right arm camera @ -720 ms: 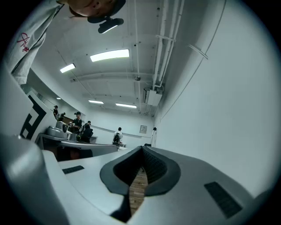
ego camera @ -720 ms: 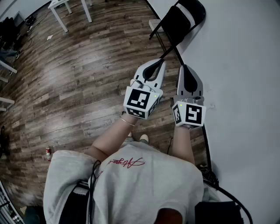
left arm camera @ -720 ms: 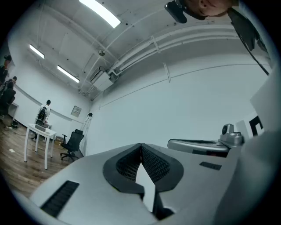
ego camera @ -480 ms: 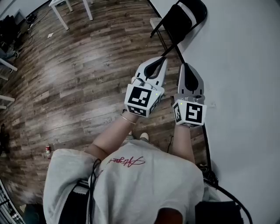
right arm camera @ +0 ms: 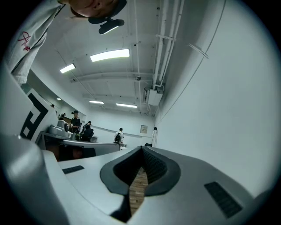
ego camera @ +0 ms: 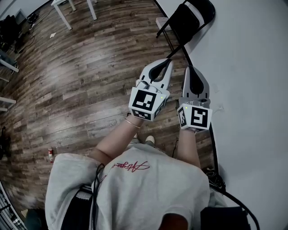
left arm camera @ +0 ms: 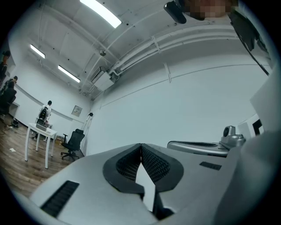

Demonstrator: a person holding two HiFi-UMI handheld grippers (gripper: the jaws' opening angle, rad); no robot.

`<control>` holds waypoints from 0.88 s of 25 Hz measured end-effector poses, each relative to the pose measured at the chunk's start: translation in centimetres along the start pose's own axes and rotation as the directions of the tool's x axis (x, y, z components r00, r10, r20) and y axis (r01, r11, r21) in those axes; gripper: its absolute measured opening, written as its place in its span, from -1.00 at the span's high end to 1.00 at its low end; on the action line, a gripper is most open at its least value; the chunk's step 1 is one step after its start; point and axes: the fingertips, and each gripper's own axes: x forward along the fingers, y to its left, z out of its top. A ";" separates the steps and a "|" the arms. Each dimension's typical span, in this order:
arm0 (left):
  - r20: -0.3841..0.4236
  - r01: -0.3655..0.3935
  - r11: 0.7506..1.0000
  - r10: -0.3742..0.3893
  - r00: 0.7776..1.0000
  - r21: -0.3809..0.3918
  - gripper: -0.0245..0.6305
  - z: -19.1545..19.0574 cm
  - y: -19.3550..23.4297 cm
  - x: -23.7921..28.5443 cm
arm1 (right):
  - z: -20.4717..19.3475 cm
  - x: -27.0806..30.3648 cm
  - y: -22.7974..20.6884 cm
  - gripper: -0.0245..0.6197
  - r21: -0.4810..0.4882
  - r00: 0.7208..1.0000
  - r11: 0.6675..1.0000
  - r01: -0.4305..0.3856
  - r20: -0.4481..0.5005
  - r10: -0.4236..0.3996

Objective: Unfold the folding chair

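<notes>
Floor [ego camera: 81, 76]: dark wood planks, glossy.
L gripper [ego camera: 168, 62]: grey shell, ribbed black pads; jaws were together, nothing btwn.
R gripper [ego camera: 191, 68]: same build; jaws were closed, empty.
Folding chair [ego camera: 188, 19]: black, thin tube frame; leaned on smooth white wall [ego camera: 252, 67], ahead of both grippers, apart from them.

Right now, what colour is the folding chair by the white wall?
The folding chair is black, frame and panels alike. The head view shows it best.

In the head view the folding chair [ego camera: 188, 20] at one o'clock is cut by the top edge, its near leg lost behind the left gripper [ego camera: 167, 63]. The white table [ego camera: 57, 3] at eleven o'clock is cut too.
</notes>
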 end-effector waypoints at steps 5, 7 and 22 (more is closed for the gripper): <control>-0.006 0.011 1.000 -0.011 1.000 -0.004 0.88 -0.4 0.9 0.3 | -0.2 0.4 0.0 0.87 0.009 0.999 0.999 0.033 0.028 -0.034; -0.010 0.024 1.000 -0.024 1.000 -0.004 0.88 -0.4 1.3 0.5 | 0.0 0.8 0.0 0.87 0.009 0.997 0.998 0.059 0.041 -0.060; -0.048 0.111 0.994 -0.110 0.993 0.021 0.88 -6.8 4.0 14.9 | -6.8 10.6 -9.6 0.87 -0.035 0.996 0.995 0.091 0.019 -0.091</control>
